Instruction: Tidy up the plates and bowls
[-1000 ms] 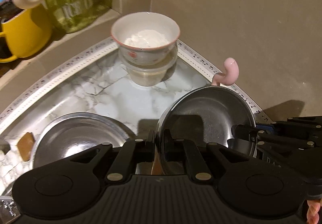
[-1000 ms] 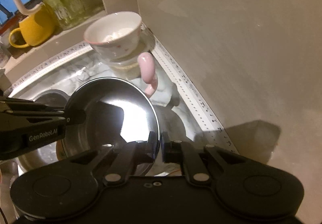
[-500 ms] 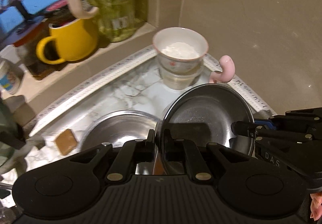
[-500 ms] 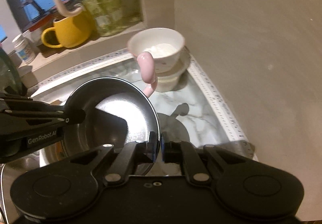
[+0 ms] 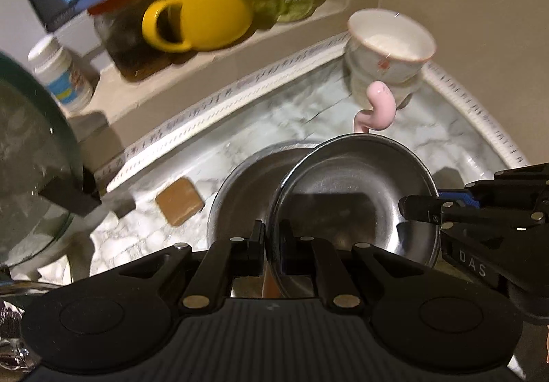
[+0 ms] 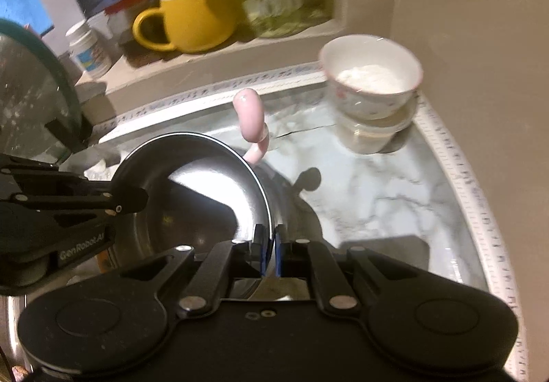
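The steel plate point(image 5: 357, 190) hangs tilted above the marble counter point(image 5: 302, 114), over a second steel bowl point(image 5: 240, 197) that rests there. Both hand-held grippers are clamped on its thin rim: the left hand-held gripper point(image 5: 271, 245) at the near edge, the right hand-held gripper point(image 6: 269, 245) at the opposite edge. It looks light and stiff, but polished and slippery, so opposite rim holds suit it. A pink hook point(image 5: 377, 107) sits just behind.
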`<action>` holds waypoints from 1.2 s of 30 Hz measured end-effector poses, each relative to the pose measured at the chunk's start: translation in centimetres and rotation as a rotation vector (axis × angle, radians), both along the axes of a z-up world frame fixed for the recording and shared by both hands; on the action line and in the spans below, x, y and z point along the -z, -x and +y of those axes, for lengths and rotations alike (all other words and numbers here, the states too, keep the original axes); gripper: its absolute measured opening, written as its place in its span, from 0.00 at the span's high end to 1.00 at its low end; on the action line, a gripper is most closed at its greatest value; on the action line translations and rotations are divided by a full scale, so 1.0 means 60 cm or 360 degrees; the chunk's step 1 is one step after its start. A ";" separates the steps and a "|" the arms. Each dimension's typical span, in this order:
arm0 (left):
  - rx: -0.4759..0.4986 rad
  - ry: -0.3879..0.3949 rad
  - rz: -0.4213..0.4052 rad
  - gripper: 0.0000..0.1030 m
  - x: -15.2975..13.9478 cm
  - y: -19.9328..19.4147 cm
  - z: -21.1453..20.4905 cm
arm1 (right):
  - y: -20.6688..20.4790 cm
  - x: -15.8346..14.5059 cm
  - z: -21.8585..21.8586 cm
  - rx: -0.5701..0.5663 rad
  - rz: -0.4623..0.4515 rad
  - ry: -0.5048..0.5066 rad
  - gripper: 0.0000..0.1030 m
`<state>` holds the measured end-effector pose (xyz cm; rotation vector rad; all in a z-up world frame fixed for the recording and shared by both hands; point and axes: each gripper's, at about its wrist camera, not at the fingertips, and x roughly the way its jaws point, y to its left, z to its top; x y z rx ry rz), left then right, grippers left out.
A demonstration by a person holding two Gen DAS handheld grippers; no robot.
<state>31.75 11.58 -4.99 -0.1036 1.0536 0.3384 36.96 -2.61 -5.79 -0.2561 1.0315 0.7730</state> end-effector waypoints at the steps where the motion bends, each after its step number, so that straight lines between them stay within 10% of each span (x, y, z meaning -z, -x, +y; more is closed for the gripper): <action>1: -0.0012 -0.0001 0.0014 0.93 0.007 0.000 0.005 | 0.001 0.005 0.007 -0.0006 0.0009 0.0009 0.94; 27: -0.0065 0.0010 0.0145 0.93 0.086 -0.044 0.050 | -0.015 0.074 0.078 -0.0083 0.0091 0.0174 0.92; 36: -0.0076 0.0008 0.0150 0.92 0.093 -0.043 0.054 | -0.015 0.069 0.079 -0.0102 0.0065 0.0140 0.77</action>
